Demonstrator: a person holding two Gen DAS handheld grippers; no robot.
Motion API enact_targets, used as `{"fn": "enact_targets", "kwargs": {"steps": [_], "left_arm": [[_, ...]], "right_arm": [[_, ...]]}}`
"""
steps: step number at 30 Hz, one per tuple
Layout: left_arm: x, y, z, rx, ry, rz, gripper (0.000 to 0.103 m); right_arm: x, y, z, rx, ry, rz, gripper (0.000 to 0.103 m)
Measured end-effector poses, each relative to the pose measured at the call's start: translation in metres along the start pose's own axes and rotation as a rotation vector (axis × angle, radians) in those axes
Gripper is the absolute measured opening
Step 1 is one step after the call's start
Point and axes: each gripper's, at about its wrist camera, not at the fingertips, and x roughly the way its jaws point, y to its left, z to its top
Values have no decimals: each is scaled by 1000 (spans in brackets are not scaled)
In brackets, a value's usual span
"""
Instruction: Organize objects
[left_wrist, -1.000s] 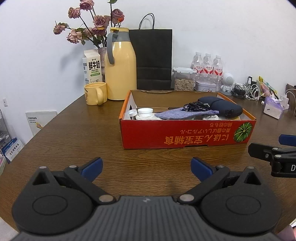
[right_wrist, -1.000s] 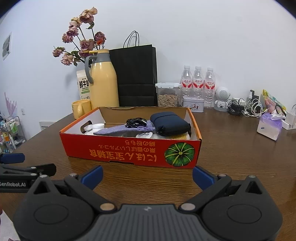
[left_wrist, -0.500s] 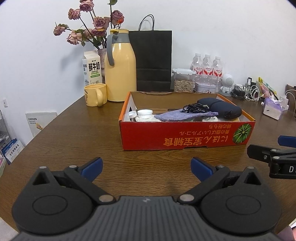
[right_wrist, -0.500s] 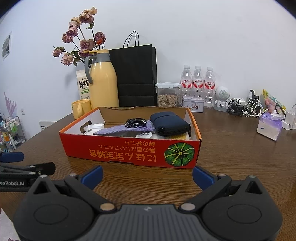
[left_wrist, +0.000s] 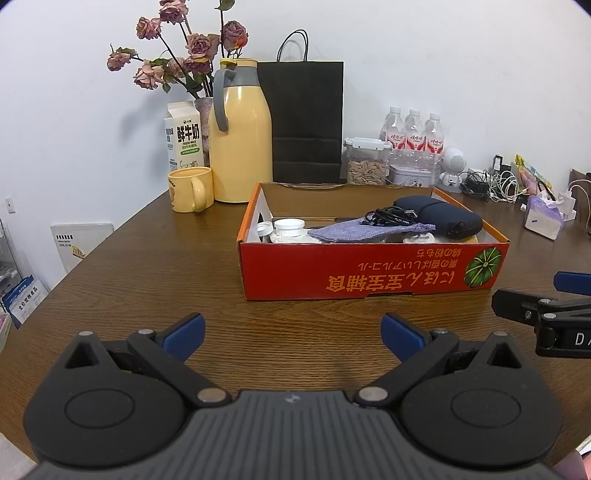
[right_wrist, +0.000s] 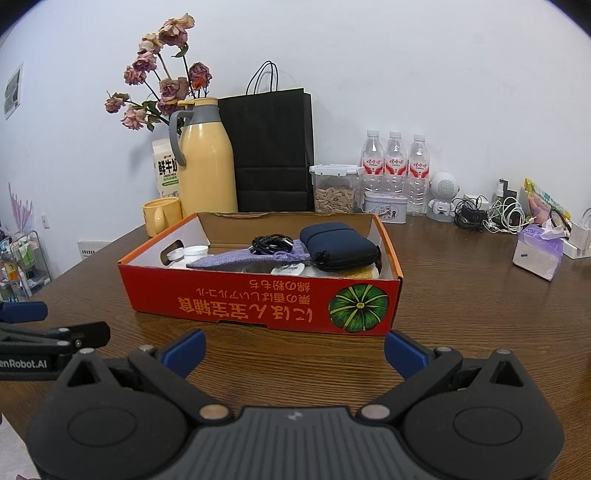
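Hovering released and empty over the desk (left_wrist: 147, 280), both the left hand-held gripper (left_wrist: 291, 326) and the right hand-held gripper (right_wrist: 295, 349) face the red box (right_wrist: 258, 299).

White wall (left_wrist: 424, 48); brown wooden table (left_wrist: 155, 280).

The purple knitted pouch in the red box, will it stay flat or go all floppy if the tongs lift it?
Probably floppy: the purple pouch looks like soft knit and already sags over the things beneath it. It seems light. The black cable lies coiled on top, so it would likely slide off when the pouch is lifted.
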Motion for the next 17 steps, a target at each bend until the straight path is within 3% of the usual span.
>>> {"fn": "enact_targets", "kwargs": {"steps": [17], "left_arm": [[-2,1,2,-2,-3,0,103]], "right_arm": [[0,0,0,0,1,0,103]]}}
